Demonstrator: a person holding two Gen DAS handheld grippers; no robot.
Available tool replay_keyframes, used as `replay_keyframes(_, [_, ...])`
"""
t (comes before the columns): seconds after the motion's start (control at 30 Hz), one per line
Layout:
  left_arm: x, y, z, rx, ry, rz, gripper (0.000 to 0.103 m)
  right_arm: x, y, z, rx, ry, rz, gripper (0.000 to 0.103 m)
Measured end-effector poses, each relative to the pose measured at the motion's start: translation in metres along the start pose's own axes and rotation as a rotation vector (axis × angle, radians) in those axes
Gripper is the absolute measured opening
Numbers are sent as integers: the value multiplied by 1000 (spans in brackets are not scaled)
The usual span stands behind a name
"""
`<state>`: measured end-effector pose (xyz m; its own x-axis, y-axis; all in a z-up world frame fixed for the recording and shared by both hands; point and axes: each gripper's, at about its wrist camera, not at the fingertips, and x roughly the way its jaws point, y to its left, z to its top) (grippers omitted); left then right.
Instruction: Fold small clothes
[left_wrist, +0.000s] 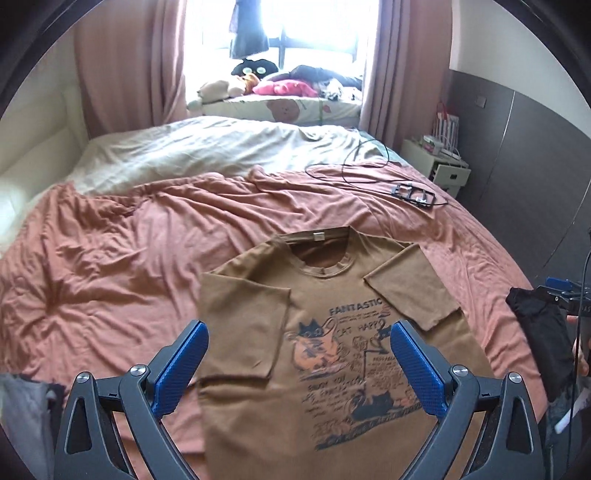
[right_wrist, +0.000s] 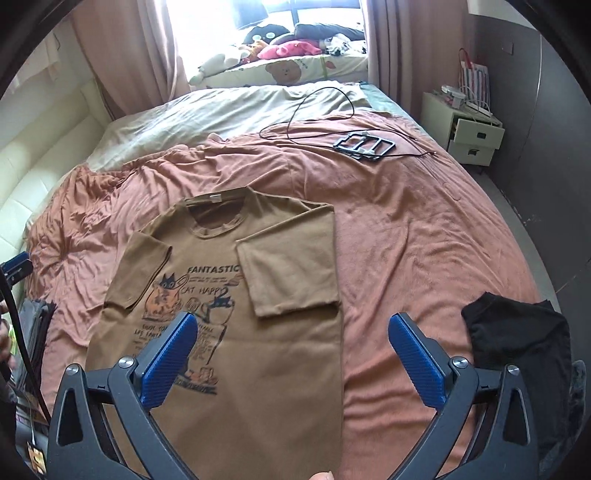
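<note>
- The brown T-shirt lies flat on the bed, print side up, both short sleeves folded inward over the chest.
- The left tongs hang above the shirt's printed front, jaws spread wide, nothing between the blue pads; they do not touch the cloth.
- The right tongs hover over the shirt's right edge, also wide open and empty; one pad sits over the print, the other over bare sheet.
- The shirt is soft matte cotton with a ribbed round collar, a small white neck label and a cat print in navy and orange reading "FANTASTIC".
- The rust-coloured sheet is rumpled, with fine creases.
- A black garment lies crumpled to the right of the shirt, well apart from it.
- A folded grey garment sits at the shirt's left.
- A thin black cable loops beside a dark metal frame farther up the bed.
</note>
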<state>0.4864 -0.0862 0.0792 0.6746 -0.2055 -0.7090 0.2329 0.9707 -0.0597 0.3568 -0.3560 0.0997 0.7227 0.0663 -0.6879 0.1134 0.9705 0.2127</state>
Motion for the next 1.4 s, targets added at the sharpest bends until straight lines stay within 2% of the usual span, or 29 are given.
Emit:
replay_keyframes(0.13, [-27, 11, -15, -18, -14, -2, 103, -22, 5, -14, 1, -17, -8, 103])
replay_keyframes(0.53, [-91, 40, -77, -35, -45, 11, 103, -72, 6, -59, -1, -43, 3, 103])
replay_keyframes(0.87, [-133, 47, -145, -34, -64, 33, 103, -111, -7, -122, 1, -90, 8, 103])
replay_keyframes(1.17, [-170, 60, -209, -132, -94, 10, 100, -144, -21, -181, 17, -119, 37, 103])
replay_keyframes(1.4, [-189, 63, -261, -200, -107, -3, 100, -164, -29, -229, 30, -146, 26, 103])
